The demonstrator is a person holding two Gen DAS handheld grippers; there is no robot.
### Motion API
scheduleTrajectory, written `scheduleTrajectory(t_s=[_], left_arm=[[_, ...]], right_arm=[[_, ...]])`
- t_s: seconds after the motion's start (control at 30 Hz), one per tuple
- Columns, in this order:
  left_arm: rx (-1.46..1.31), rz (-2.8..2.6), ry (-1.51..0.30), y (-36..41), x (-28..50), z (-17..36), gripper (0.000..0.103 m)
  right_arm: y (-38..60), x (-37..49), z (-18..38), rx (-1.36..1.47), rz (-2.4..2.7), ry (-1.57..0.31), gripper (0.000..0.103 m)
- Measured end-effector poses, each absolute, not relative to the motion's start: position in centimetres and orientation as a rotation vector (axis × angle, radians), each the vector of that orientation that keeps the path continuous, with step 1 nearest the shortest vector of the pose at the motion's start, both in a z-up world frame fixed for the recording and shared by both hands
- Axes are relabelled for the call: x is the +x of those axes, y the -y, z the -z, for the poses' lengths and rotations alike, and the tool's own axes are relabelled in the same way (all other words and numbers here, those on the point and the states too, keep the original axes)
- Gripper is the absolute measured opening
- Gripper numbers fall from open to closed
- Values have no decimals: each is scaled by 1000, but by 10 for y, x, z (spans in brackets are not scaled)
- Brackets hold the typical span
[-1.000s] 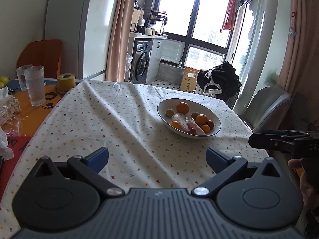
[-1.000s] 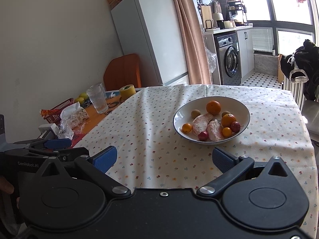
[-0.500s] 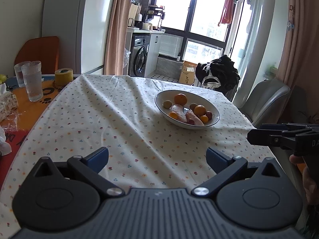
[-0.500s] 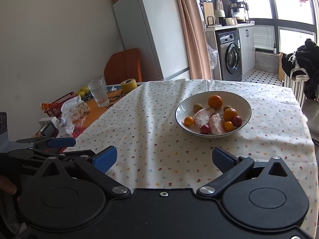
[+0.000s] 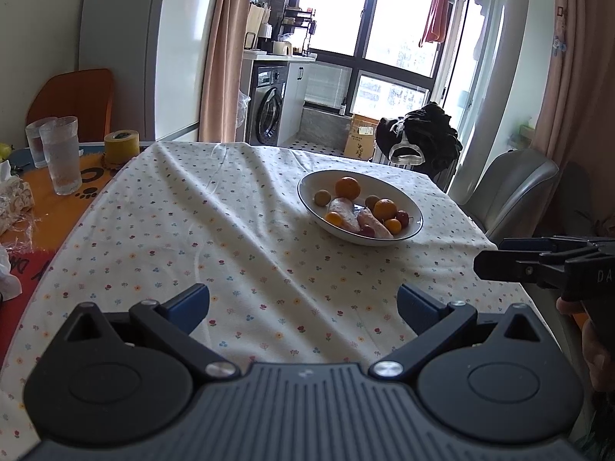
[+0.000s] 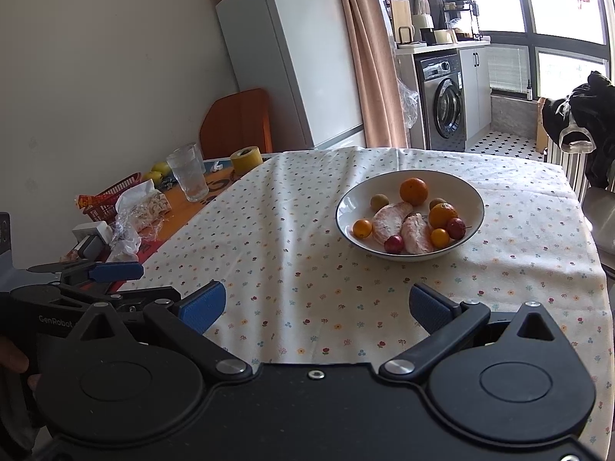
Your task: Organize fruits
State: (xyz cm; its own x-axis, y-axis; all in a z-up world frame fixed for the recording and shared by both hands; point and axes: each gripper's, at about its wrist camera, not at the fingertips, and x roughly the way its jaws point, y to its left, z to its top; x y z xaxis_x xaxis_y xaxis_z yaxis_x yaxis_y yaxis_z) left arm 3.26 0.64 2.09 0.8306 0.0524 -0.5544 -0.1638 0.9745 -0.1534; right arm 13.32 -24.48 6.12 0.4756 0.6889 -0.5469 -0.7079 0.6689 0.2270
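Both grippers hover over the near edge of the worktop, the left gripper (image 5: 303, 305) and right gripper (image 6: 317, 305) with fingers wide apart and empty. Farther on the flowered cloth (image 6: 292, 238) stands the white bowl (image 6: 471, 196) with the fruits (image 6: 413, 191) inside.

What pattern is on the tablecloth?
Cream tablecloth with small scattered multicoloured flowers, clearest in the right wrist view.

fruit bowl (image 6: 410, 213), floral tablecloth (image 6: 300, 269), spread gripper (image 6: 317, 305)
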Motion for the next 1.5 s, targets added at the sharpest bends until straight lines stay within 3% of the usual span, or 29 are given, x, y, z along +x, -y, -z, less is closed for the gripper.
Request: scheduleTrajectory(t_s=[1.5], left_arm=[[-169, -135, -561, -7, 31, -30, 103]], right_arm=[[250, 130, -65, -31, -860, -652, 103]])
